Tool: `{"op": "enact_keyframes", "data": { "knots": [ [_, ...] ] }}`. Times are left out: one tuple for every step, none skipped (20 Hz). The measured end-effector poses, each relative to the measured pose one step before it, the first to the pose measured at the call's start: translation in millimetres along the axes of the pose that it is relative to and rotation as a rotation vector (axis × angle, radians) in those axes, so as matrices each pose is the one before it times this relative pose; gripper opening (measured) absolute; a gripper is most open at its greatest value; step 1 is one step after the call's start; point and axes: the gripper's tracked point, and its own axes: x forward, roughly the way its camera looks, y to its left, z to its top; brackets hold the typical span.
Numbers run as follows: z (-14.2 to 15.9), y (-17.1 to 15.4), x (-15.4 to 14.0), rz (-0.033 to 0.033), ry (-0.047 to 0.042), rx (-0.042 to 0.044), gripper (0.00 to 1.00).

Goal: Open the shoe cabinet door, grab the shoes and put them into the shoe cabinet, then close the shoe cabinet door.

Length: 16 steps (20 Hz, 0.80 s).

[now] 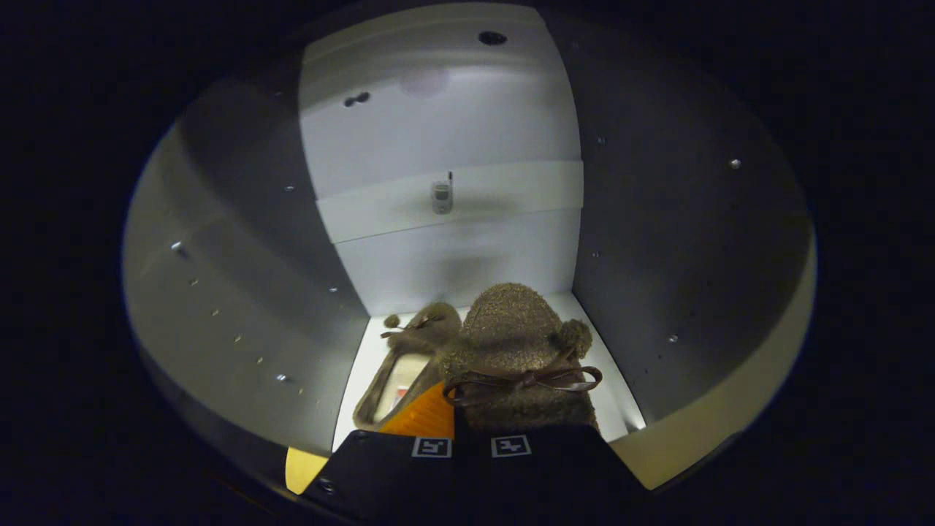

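fingers of the gripper (471, 446) sit close together, almost touching, with the heel end of a brown fuzzy shoe (515, 343) pinched between them; both fingers seem to press on it, though the exact contact is hidden under their own bulk. this held shoe points away from the fingers, toe toward the back of the cabinet, a thin brown bow (526, 380) across its top just ahead of the fingertips and a small pompom on its right flank. whether its sole rests on the floor or hangs a little above it cannot be told.

second shoe (409, 358), the same fuzzy brown kind, lies on the white cabinet floor (617, 398) just ahead and to the left of the fingers, beside the held one and touching or nearly touching it, its open mouth facing up.

cabinet walls (241, 277) rise grey and shadowed on either side, dotted with small shelf-pin holes. beyond the shoes stands the pale back panel (453, 270), crossed by a lighter horizontal rail (511, 190) that carries a small metal fitting (441, 196) at its middle.
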Motion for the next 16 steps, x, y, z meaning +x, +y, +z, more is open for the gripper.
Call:
{"op": "enact_keyframes", "data": {
  "knots": [
    [2.4,-6.68,15.19,-0.01255,0.00753,0.01492,0.05],
    [-0.01,-4.79,14.04,-0.00998,0.01168,0.01023,0.05],
    [0.06,-5.63,14.65,-0.0105,0.01142,0.00683,0.05],
    [-2.33,-2.46,14.57,-0.00525,0.01659,0.00589,0.05],
    [-3.15,-1.55,12.99,-0.00053,0.02423,0.00739,0.05],
    [-3.45,0.19,11.1,0.00551,0.02426,0.0038,0.05],
    [-2.72,-1.49,10.17,0.00273,0.0186,-0.00345,0.05],
    [-2.83,-0.59,9.46,-0.00092,0.0174,-0.00496,0.05],
    [-2.08,0.85,5.51,-0.00213,0.0116,-0.00733,0.05],
    [-2.08,1.3,3.75,-0.00579,0.00148,-0.00599,0.05],
    [4.83,-0.61,3.42,-0.01139,-0.02086,-0.00174,0.05],
    [-1.37,0.35,2.36,-0.00713,0.00101,0.00809,0.04],
    [-2.73,-0.25,-0.17,-0.00325,0.01688,0.00862,0.05],
    [1.32,0.14,-0.55,0.00144,-0.0086,-0.00087,0.07],
    [-2.64,-0.5,-3.26,-0.00322,0.00071,-0.01273,0.09],
    [-1.83,0.27,-2.82,-0.003,0.00443,-0.01523,0.09]
  ]
}}
